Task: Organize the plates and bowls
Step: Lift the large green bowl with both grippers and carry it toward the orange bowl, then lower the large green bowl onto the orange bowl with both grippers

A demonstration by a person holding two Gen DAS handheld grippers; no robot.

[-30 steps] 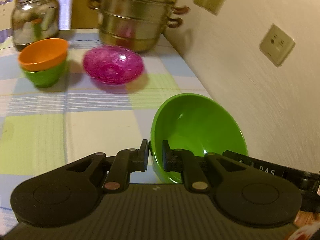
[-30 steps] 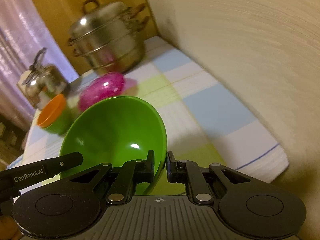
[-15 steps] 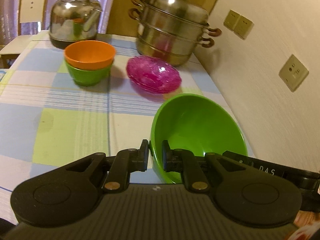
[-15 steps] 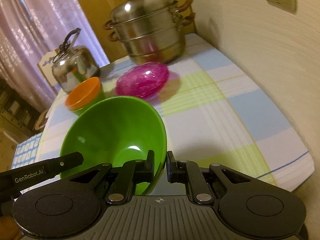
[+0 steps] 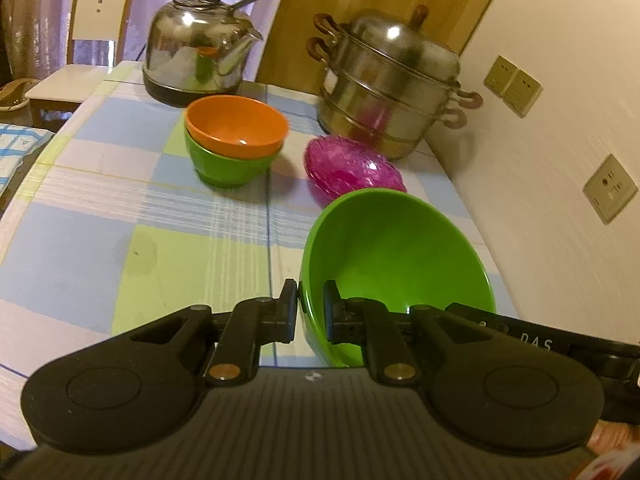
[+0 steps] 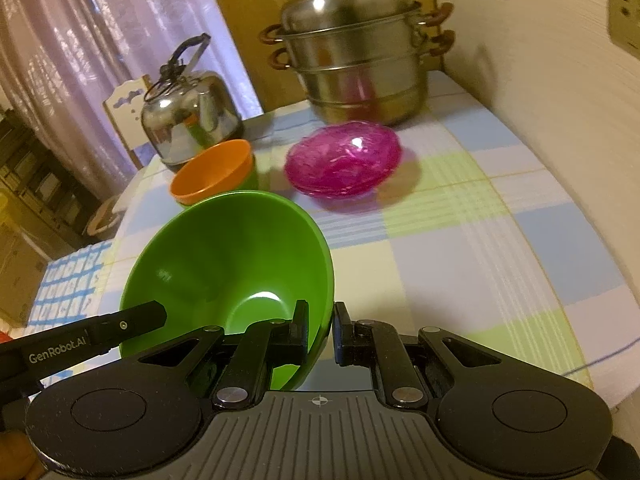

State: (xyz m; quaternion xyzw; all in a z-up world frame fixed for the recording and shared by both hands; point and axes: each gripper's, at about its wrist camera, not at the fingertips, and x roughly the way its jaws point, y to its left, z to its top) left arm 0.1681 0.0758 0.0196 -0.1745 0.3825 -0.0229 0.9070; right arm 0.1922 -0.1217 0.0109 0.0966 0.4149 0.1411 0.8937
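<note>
Left wrist view: left tool (image 5: pixel 310 312) and right tool (image 6: pixel 320 330) each clamp the large green bowl (image 5: pixel 396 264) rim; keep it level toward the far stacked bowls (image 5: pixel 236 144).

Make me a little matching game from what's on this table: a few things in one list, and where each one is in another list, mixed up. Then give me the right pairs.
Things
1. large green bowl
2. orange bowl
3. pink glass dish
4. kettle

Places
A. far end of the table, behind the stacked bowls
B. nested inside a small green bowl
C. held by its rim on both sides by the left gripper and right gripper
D. on the cloth just in front of the steamer pot

Pairs: 1-C, 2-B, 3-D, 4-A
</note>
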